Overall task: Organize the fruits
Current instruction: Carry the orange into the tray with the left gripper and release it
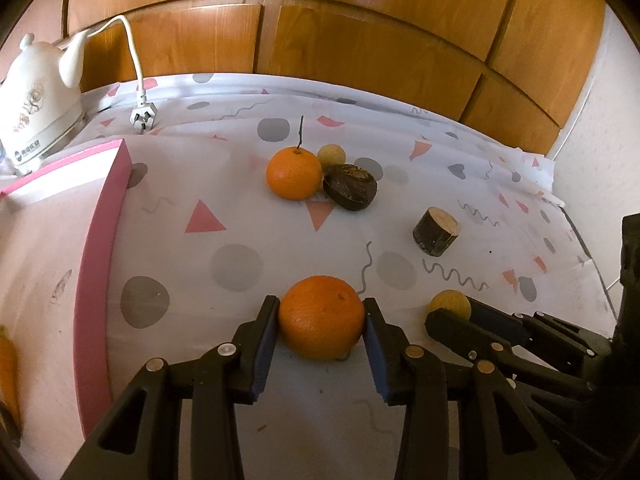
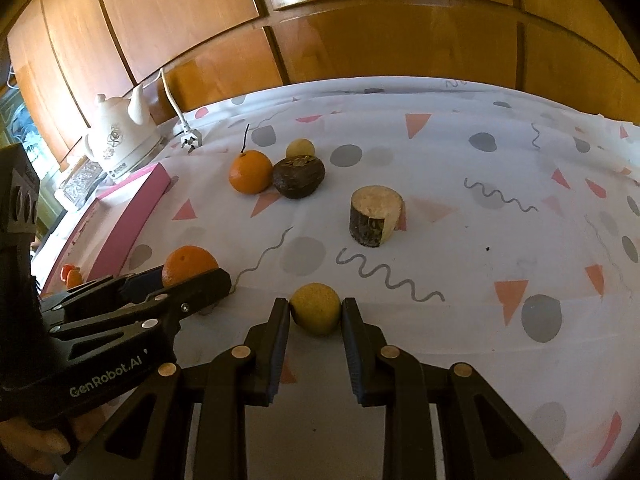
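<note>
An orange is being clamped by the left gripper and a small yellow fruit by the right gripper, both resting on the tablecloth, seemingly for carrying to the pink-edged box.

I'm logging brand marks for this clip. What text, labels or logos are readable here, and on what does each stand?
"GenRobot.AI": pale lettering on the body of the left gripper, read in the right wrist view.
Dark print and a round logo on the base of the white kettle: too blurred to read.
Nothing else carries text; the tablecloth has only shapes and squiggles.
</note>
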### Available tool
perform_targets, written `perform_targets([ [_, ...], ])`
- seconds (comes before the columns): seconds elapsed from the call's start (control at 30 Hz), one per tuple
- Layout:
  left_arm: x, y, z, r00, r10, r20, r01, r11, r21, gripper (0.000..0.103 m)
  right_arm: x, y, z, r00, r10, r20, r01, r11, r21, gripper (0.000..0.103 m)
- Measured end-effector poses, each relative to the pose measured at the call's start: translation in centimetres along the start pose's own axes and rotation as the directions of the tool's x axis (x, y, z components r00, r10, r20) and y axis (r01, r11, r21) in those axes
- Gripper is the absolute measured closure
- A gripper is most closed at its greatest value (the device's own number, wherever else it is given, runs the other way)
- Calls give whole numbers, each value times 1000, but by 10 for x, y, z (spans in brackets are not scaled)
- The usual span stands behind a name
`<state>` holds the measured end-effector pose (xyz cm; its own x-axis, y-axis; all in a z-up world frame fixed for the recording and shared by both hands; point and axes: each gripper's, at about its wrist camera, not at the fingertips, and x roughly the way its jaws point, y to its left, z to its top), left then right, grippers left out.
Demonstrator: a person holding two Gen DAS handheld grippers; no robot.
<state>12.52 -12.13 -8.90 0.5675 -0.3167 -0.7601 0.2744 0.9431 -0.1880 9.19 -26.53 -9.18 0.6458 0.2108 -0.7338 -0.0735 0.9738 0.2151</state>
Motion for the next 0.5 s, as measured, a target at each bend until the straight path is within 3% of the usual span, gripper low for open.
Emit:
perform_targets([
  [0.5,-10,-3,-2,999,38,-15,-38,999,18,64,5,10,-2,996,-90,-4,90,995,-52,77],
])
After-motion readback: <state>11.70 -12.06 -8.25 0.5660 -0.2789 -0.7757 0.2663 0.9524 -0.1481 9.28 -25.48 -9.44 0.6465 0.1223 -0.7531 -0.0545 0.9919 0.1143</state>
